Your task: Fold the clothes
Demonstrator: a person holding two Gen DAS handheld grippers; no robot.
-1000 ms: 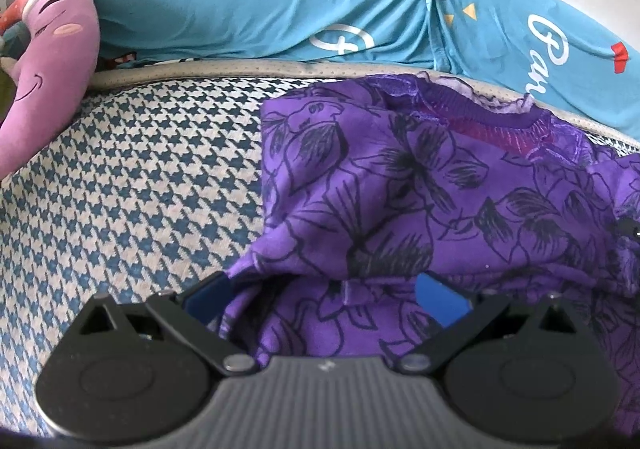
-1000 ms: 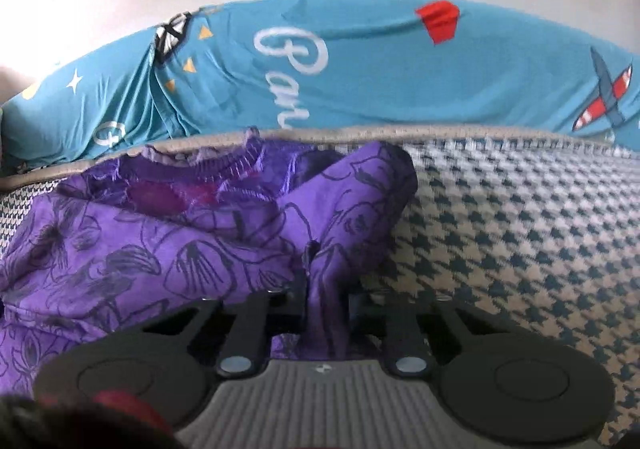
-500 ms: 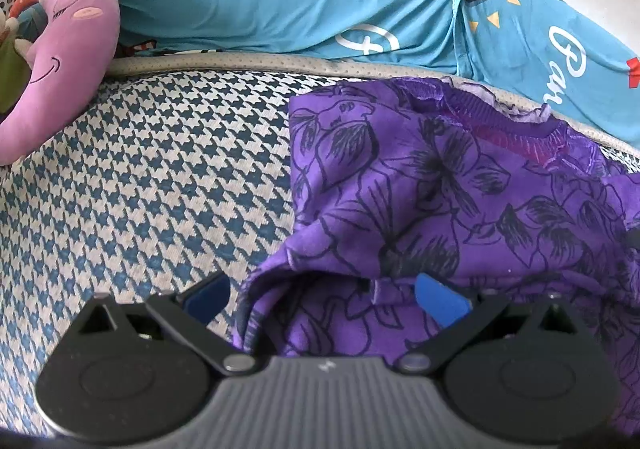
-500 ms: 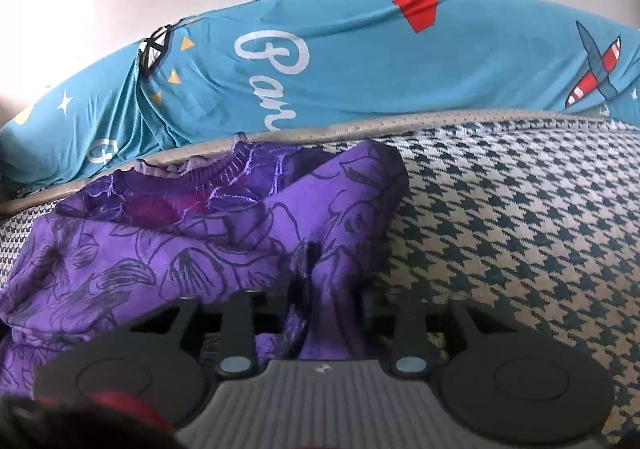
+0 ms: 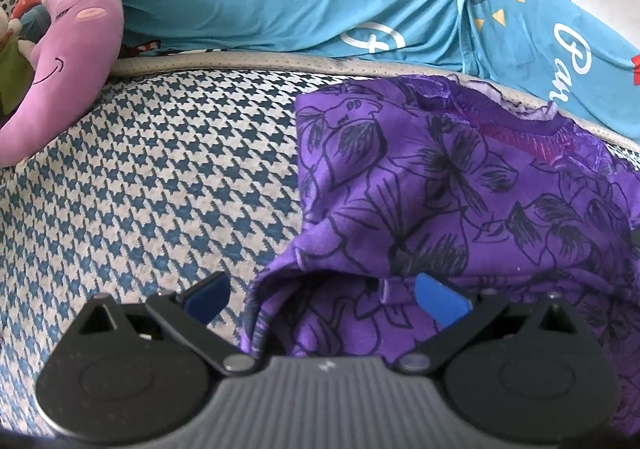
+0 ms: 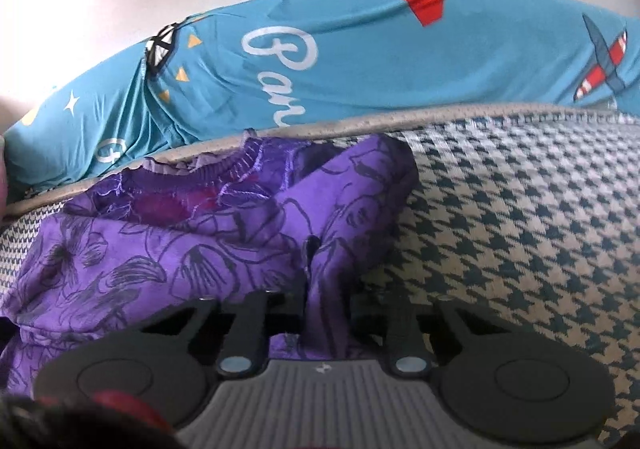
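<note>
Leftward slides the left gripper (image 5: 322,295), jaws spread wide, letting go the purple floral top (image 5: 460,201). Right gripper (image 6: 320,305) pinches its fold; that side's laid.

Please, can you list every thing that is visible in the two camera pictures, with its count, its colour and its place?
purple garment: one, purple with black flower print, crumpled on the houndstooth cover
houndstooth cover: one, dark blue and cream, under the garment
blue sheet: one, turquoise with white script, stars and a red plane, behind the cover
plush toy: one, pink-purple with a smiling face, far left
left gripper: one, black, blue fingers open around a garment edge
right gripper: one, black, shut on a garment fold
</note>
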